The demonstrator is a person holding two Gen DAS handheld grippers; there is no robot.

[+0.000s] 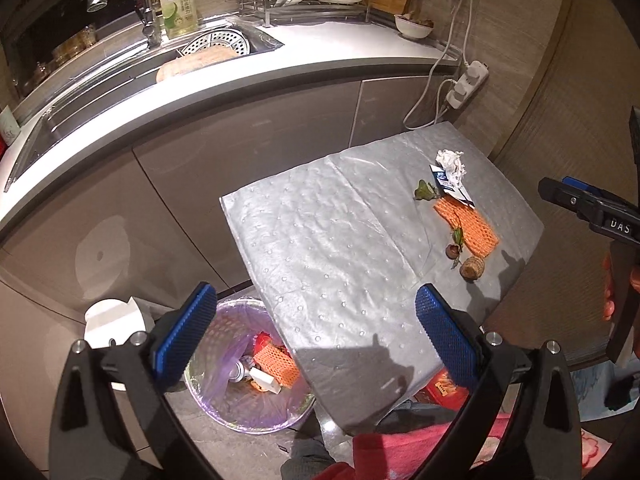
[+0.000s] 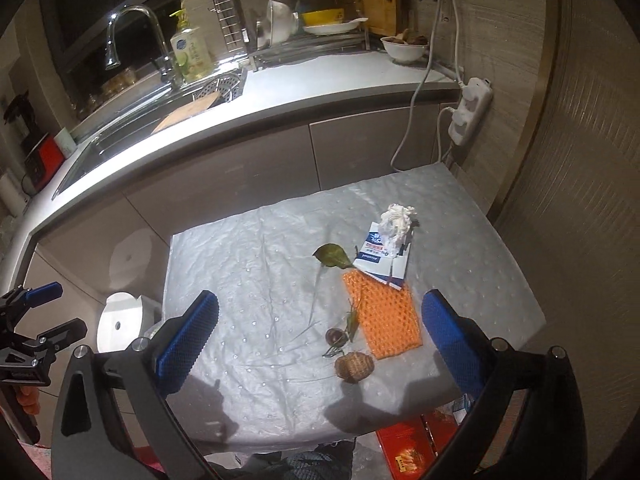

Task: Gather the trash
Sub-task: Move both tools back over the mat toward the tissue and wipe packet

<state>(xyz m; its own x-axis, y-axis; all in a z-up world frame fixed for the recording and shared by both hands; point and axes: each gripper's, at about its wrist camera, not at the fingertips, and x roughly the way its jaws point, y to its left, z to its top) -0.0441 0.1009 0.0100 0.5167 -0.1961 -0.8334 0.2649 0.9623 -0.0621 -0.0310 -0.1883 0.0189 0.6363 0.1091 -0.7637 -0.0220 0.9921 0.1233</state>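
Note:
Trash lies on a small table under a grey padded cover (image 1: pixel 328 232) (image 2: pixel 248 264): a crumpled white tissue (image 1: pixel 451 160) (image 2: pixel 396 220), a blue-and-white wrapper (image 1: pixel 450 188) (image 2: pixel 380 260), a leaf (image 1: pixel 425 191) (image 2: pixel 331 256), an orange foam net (image 1: pixel 468 224) (image 2: pixel 384 320), a dark chestnut (image 1: pixel 452 251) (image 2: pixel 333 336) and a brown husk (image 1: pixel 472 267) (image 2: pixel 354 366). My left gripper (image 1: pixel 320 340) is open and holds nothing, above the table's near-left corner and the purple-lined bin (image 1: pixel 248 364). My right gripper (image 2: pixel 320 344) is open and holds nothing, over the chestnut and husk.
The bin holds another orange net (image 1: pixel 276 364) and white scraps. Behind the table runs a kitchen counter (image 1: pixel 224 76) with a sink, soap bottle (image 1: pixel 178 4) and dish rack. A power strip (image 1: pixel 468 84) hangs on the wall. A red box (image 2: pixel 412 448) lies under the table.

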